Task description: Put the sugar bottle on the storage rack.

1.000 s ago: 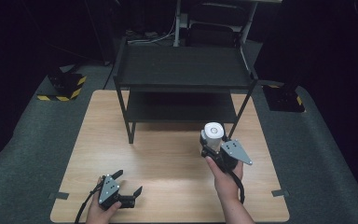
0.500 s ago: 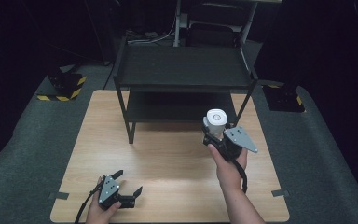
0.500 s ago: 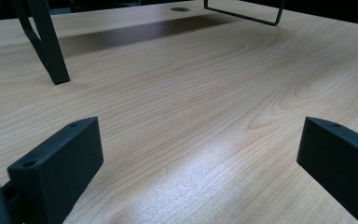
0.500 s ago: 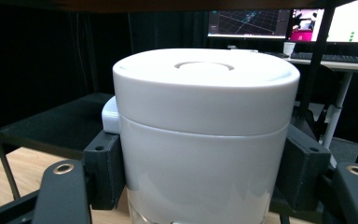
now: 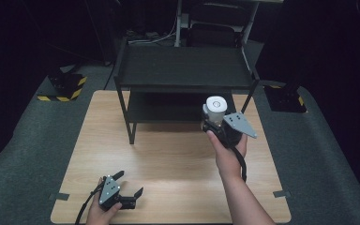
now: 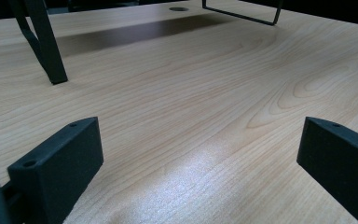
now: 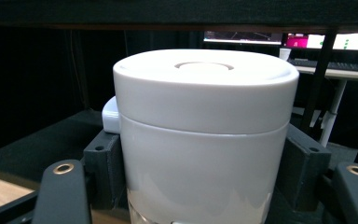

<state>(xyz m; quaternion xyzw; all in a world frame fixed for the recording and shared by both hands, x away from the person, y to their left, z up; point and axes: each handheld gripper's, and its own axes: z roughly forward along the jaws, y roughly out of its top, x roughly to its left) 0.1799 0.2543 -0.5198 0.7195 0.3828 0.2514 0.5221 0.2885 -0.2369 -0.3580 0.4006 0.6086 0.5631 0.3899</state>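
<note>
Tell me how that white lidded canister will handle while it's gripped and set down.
The white canister looks rigid and glossy, so it may slip if the right hand-held gripper loosens; the jaws press its sides. It is taller than wide, so it could tip if set down tilted. Its lid looks separate and might lift off.

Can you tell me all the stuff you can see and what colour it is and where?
Table: one, light wood, middle of the floor.
Shelf rack: one, black, two levels, on the table's far half.
Jar with lid: one, white, upright, held above the table by the rack's right front leg.
Striped blocks: two, black and yellow, on the grey floor at either side.
Left claw: one, black, open, low at the table's near left edge.
Right claw: one, black, shut around the jar.
</note>
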